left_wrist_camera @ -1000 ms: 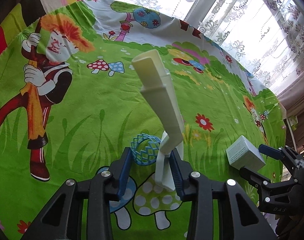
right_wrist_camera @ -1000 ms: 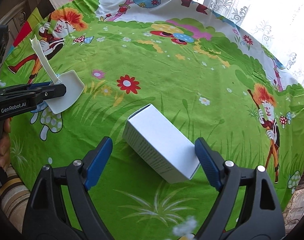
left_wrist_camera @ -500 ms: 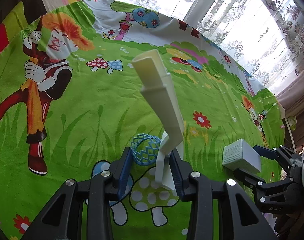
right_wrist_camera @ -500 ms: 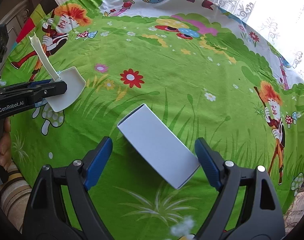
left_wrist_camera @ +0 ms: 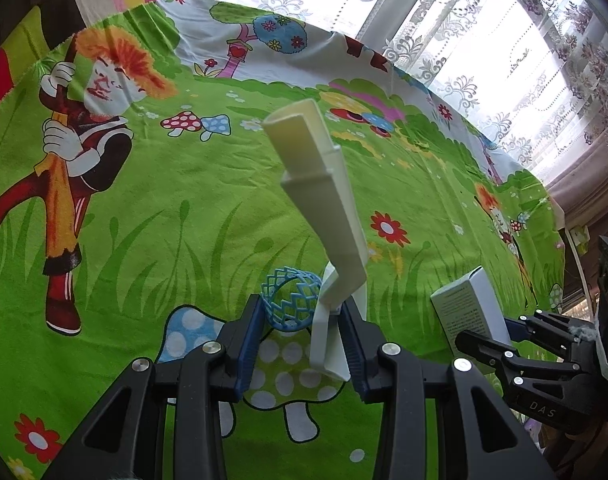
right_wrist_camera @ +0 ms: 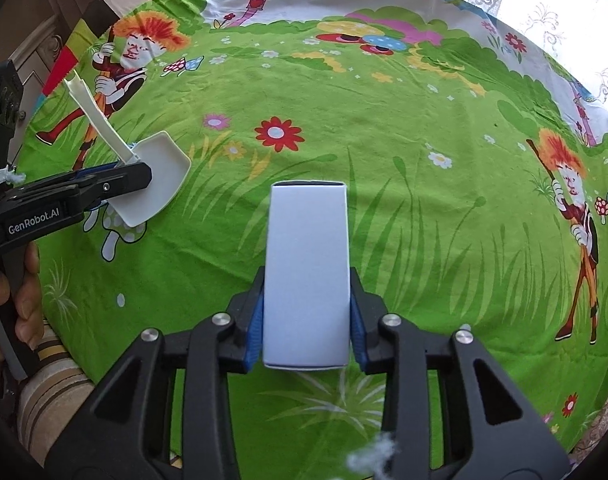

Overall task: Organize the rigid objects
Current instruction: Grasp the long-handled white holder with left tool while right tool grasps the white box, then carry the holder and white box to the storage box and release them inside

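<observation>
My left gripper (left_wrist_camera: 302, 336) is shut on a white plastic scoop (left_wrist_camera: 320, 200), whose long handle sticks up and away over the cloth. A blue lattice ring (left_wrist_camera: 290, 300) is wedged between the scoop and the left finger. In the right wrist view the scoop (right_wrist_camera: 156, 184) shows at the tip of the left gripper (right_wrist_camera: 140, 178). The jaws of my right gripper (right_wrist_camera: 307, 320) are closing, and both blue pads press the long sides of a white box (right_wrist_camera: 306, 280). The left wrist view shows the box (left_wrist_camera: 470, 312) tilted up on end in the right gripper (left_wrist_camera: 500, 340).
A bright green cartoon tablecloth (right_wrist_camera: 424, 200) covers the round table. A person's hand (right_wrist_camera: 24, 300) holds the left gripper's handle at the table's near left edge, above striped fabric (right_wrist_camera: 52, 392). Lace curtains (left_wrist_camera: 504, 40) hang behind the far edge.
The right jaws have come in from wide apart onto the box's sides. The box has turned from lying askew to in line with the fingers and tipped up. The left gripper has stayed put.
</observation>
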